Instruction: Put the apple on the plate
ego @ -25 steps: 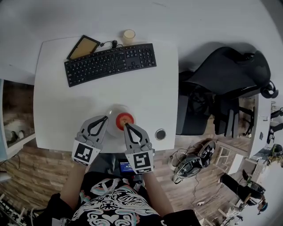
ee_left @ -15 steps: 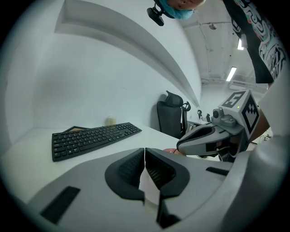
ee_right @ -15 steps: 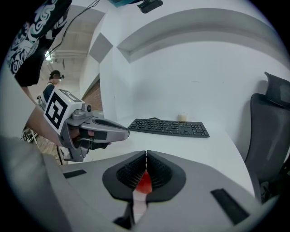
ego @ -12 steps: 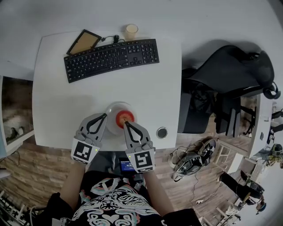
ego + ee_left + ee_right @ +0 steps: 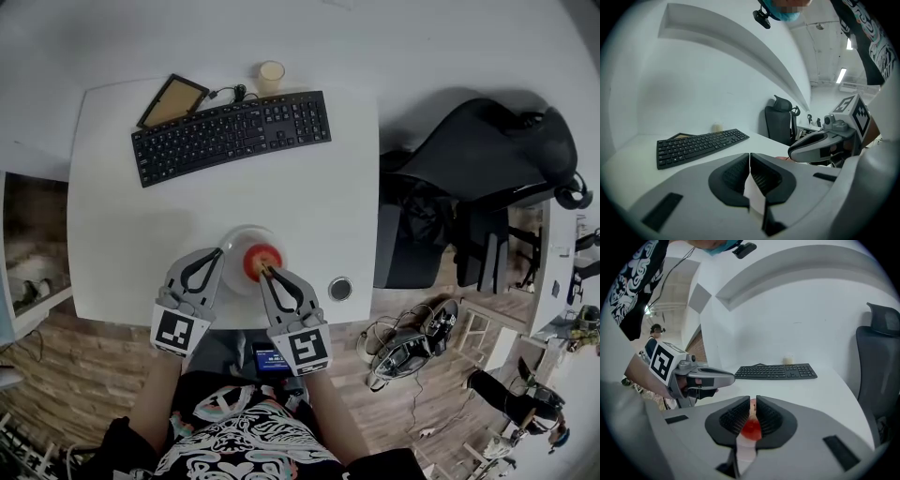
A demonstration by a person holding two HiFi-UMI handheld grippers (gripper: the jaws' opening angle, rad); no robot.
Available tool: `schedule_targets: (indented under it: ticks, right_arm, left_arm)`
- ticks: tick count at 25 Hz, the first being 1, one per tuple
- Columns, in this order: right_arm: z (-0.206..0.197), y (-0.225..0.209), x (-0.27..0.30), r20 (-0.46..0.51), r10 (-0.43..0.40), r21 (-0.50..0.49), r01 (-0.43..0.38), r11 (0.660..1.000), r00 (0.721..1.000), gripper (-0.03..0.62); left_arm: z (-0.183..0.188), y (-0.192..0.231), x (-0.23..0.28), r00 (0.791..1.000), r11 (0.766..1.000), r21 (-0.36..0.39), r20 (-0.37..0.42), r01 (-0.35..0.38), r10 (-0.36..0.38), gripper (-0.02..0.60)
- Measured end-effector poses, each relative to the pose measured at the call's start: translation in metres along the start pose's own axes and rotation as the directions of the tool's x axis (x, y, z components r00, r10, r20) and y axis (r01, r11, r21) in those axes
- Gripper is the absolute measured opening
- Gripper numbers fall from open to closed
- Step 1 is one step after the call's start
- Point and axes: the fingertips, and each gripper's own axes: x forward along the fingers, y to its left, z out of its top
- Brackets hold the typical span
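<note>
The right gripper (image 5: 266, 270) has its jaws drawn almost together, with only a thin slit between the ribbed pads. Its own view shows the red apple (image 5: 751, 427) through that slit, just past the tips. From the head view the tips sit against the near side of the apple (image 5: 263, 258), which rests on the white plate (image 5: 236, 242) near the front edge of the tabletop (image 5: 187, 206). I cannot tell whether the jaws nip any part of the fruit.

The left gripper (image 5: 221, 251) lies just beside it, tips over the plate's left rim. Its jaws are closed tip to tip with nothing between them (image 5: 749, 157).

Only the head view shows the plate whole, along with a small round black object (image 5: 339, 287) to the right. Each gripper view catches the other gripper, the black keyboard (image 5: 776, 371) and the office chair (image 5: 879, 366).
</note>
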Motion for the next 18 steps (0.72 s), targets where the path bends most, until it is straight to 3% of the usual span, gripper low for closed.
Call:
schedule_targets:
  ticks: [3, 10, 15, 18]
  right_arm:
    - [-0.001, -0.001, -0.004, -0.013, -0.016, 0.034, 0.016, 0.999, 1.000, 0.040]
    - [0.010, -0.007, -0.010, 0.064, -0.038, -0.036, 0.041, 0.999, 0.997, 0.041]
    - [0.005, -0.005, -0.017, 0.000, -0.034, -0.071, 0.034, 0.997, 0.999, 0.040]
    - [0.003, -0.004, -0.022, -0.026, -0.044, -0.077, 0.042, 0.996, 0.999, 0.028]
  left_arm:
    - [0.000, 0.000, -0.001, 1.000, 1.000, -0.002, -0.002, -0.008, 0.008, 0.017]
    - [0.005, -0.003, -0.001, 1.000, 1.000, 0.008, 0.020, -0.014, 0.014, 0.017]
    - [0.005, -0.012, -0.003, 1.000, 0.999, 0.037, -0.019, 0.022, -0.022, 0.017]
    - [0.014, -0.018, -0.002, 0.999, 0.999, 0.040, 0.023, 0.034, -0.035, 0.017]
